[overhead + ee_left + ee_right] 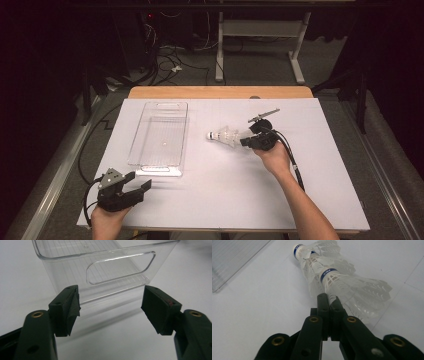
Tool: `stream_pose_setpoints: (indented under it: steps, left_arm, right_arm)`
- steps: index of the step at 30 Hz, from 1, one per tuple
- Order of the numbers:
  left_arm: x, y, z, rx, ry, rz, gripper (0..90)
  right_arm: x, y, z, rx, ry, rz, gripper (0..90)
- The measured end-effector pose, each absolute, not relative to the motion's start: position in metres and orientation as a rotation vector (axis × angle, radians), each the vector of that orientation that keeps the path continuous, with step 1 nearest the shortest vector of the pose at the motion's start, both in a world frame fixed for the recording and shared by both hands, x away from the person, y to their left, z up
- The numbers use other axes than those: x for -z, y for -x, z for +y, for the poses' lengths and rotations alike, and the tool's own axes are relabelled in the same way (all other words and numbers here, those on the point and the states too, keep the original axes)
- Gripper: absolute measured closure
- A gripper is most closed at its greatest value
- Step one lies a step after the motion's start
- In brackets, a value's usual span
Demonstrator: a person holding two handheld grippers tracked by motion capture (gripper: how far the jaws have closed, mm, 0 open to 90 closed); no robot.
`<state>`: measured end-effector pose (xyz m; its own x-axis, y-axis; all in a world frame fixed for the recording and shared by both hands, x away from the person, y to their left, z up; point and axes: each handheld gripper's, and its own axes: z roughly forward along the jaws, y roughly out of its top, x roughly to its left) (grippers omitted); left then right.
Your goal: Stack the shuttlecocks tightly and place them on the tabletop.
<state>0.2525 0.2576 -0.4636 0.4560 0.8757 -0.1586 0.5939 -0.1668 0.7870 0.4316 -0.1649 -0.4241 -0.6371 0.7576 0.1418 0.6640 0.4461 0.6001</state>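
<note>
You've pinched the shuttlecocks — now lift and carry them to the bin.
Right tool [329,298] is clamped tight on a feather edge of the shuttlecocks [225,135], lying centre frame on the counter [310,200]; left tool [135,187] waits wide open and empty at lower left, just below the bin [150,107]. Next, I'd say: raise gently, swing left over the bin.

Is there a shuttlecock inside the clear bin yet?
No, the clear bin holds nothing; the shuttlecocks lie on the table beside it.
</note>
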Motion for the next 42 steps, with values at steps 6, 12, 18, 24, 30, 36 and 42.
stream_pose_setpoints:
  steps: [6,12,18,24,30,36,42]
  left_arm:
    - [0.464,-0.253,0.257,-0.423,-1.873,1.237,31.7]
    - [0.464,-0.253,0.257,-0.42,-1.875,1.235,31.7]
    - [0.464,-0.253,0.257,-0.416,-1.874,1.236,31.7]
    - [0.464,-0.253,0.256,-0.414,-1.872,1.237,31.7]
    - [0.464,-0.253,0.256,-0.413,-1.879,1.235,31.7]
    - [0.464,-0.254,0.256,-0.412,-1.876,1.236,31.7]
    - [0.464,-0.254,0.256,-0.413,-1.88,1.233,31.7]
  right_arm:
    - [0.424,-0.434,-0.159,-0.957,-1.246,2.553,90.0]
    - [0.427,-0.437,-0.152,-0.953,-1.24,2.566,90.0]
    - [0.429,-0.441,-0.149,-0.962,-1.242,2.572,90.0]
    - [0.432,-0.443,-0.149,-0.994,-1.255,2.565,90.0]
    - [0.431,-0.443,-0.149,-1.004,-1.259,2.561,90.0]
    - [0.431,-0.444,-0.149,-1.015,-1.252,2.563,90.0]
    - [0.428,-0.445,-0.147,-1.021,-1.237,2.566,90.0]
